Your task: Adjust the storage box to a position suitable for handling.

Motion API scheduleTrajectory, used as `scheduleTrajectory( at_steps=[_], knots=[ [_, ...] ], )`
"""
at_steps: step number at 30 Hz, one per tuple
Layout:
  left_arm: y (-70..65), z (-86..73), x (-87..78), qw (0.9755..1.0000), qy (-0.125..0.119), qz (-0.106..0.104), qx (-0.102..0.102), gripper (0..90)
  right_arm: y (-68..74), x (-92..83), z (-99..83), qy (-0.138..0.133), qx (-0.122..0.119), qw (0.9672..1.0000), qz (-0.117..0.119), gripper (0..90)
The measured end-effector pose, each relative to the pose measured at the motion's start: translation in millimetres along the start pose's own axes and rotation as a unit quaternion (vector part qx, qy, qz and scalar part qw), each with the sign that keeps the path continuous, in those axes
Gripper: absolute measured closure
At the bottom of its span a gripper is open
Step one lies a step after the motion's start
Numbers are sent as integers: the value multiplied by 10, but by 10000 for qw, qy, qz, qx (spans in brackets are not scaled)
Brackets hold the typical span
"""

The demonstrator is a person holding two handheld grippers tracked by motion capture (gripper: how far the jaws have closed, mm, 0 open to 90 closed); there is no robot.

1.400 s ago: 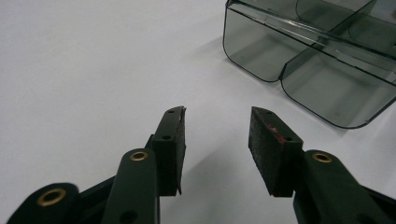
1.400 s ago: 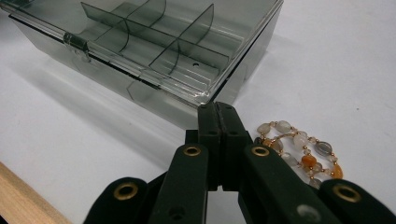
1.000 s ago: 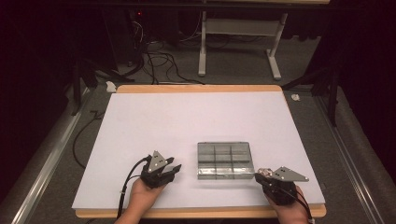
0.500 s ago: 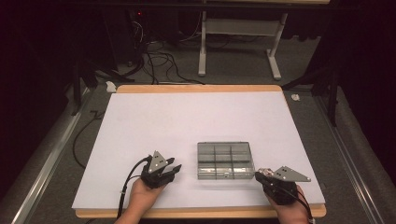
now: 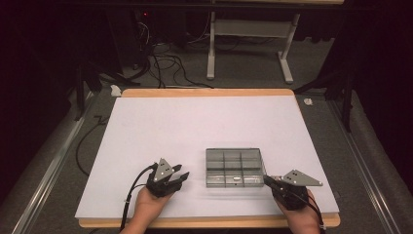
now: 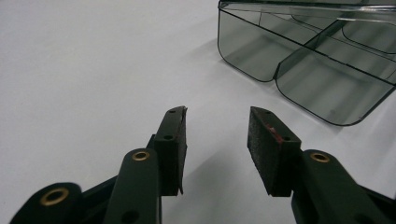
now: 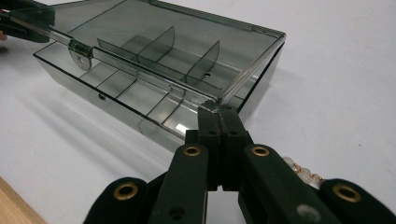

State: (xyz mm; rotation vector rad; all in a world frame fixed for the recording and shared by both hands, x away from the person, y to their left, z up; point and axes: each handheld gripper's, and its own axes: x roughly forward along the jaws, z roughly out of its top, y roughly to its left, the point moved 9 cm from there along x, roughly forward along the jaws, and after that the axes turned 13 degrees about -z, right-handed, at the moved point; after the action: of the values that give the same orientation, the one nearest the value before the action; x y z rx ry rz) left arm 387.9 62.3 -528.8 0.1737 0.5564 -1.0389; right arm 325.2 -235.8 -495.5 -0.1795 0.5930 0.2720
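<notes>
A smoke-grey clear compartment box [image 5: 235,167] lies on the white table top [image 5: 195,126], its lid down. My left gripper [image 5: 180,178] rests to the left of the box, jaws open, nothing between the pads [image 6: 175,135]. In the left gripper view the box [image 6: 308,60] is ahead to the right, apart from the left gripper [image 6: 217,116]. My right gripper [image 5: 267,179] is shut, and its tips meet the box's near right corner. In the right gripper view the right gripper [image 7: 219,112] touches that corner of the box [image 7: 154,60] just under the lid's edge.
A short string of pale beads [image 7: 301,170] lies on the table beside my right jaw. The table's wooden front edge [image 5: 209,223] runs just below both hands. Beyond the table's far edge stand a white stand [image 5: 251,29] and loose cables [image 5: 160,63] on the floor.
</notes>
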Motion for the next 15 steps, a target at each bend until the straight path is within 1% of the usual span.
scheduleTrajectory(
  at_steps=[3,6,8,10,12,14,15],
  knots=[
    [-6,1,2,10000,1,21,35,560,3,27,21,-3,-15,10000,19,900],
    [-13,0,4,10000,10,-19,47,558,4,57,34,2,-13,10000,35,900],
    [-28,14,-14,9999,-82,-30,139,566,6,77,40,7,-43,10000,40,900],
    [-83,26,-24,9995,-105,-298,38,605,4,89,49,-2,-45,10000,61,900],
    [-144,47,-28,9992,-89,-387,88,636,4,93,52,7,-34,10000,72,900],
    [-218,87,-23,9984,-104,-553,91,692,4,101,59,-2,-64,9999,106,900],
    [-256,115,-18,9980,-120,-620,93,703,2,104,63,-7,-69,9999,107,900]
  ],
)
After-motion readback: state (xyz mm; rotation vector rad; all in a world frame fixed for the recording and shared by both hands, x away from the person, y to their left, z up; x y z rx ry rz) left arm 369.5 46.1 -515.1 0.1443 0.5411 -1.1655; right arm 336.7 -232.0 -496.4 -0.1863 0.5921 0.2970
